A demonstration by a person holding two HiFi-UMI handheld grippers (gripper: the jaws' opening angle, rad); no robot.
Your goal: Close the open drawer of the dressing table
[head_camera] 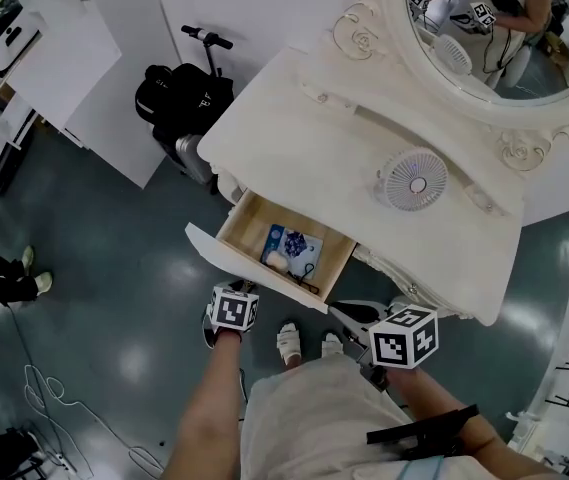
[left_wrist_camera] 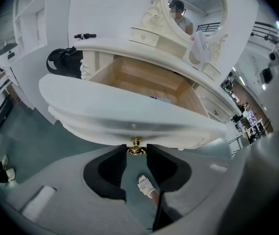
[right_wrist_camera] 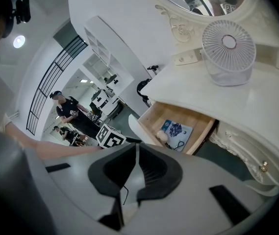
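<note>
Brass knob (left_wrist_camera: 136, 143) on the white front of the open drawer (left_wrist_camera: 129, 111) is pinched between the black jaws of the left gripper (left_wrist_camera: 136, 151). Just right of the drawer, the right gripper (right_wrist_camera: 137, 148) hangs closed and empty. Small items in the drawer are too small to name. Beyond it, the dressing table (head_camera: 314, 138) carries a fan (head_camera: 414, 178) and a mirror (head_camera: 484, 28) cut off by the frame.

One dressing table (head_camera: 304, 138), one open drawer (head_camera: 249, 233), one fan (head_camera: 414, 178), one mirror (head_camera: 484, 28), two grippers (left_wrist_camera: 136, 155) (right_wrist_camera: 135, 155)
</note>
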